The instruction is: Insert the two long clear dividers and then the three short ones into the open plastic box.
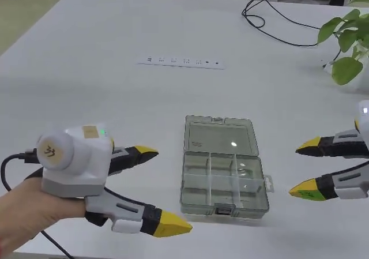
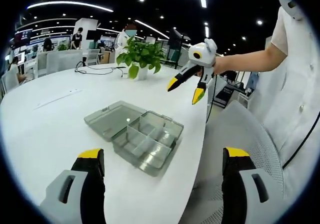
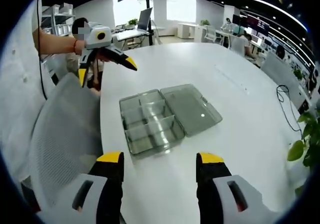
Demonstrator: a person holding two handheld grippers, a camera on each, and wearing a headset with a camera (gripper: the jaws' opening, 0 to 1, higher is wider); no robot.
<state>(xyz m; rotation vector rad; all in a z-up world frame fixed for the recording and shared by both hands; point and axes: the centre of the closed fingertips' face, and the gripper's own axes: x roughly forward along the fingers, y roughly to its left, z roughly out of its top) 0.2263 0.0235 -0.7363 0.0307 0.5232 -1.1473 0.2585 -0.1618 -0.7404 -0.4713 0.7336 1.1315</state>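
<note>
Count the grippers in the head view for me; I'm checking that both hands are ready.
2. The left gripper is left of the open plastic box, the right gripper right of it. Both hover open above the table, holding nothing.

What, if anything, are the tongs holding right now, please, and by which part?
Nothing is held. The left tongs and the right tongs are both open and empty, each clear of the box, which lies between them.
</note>
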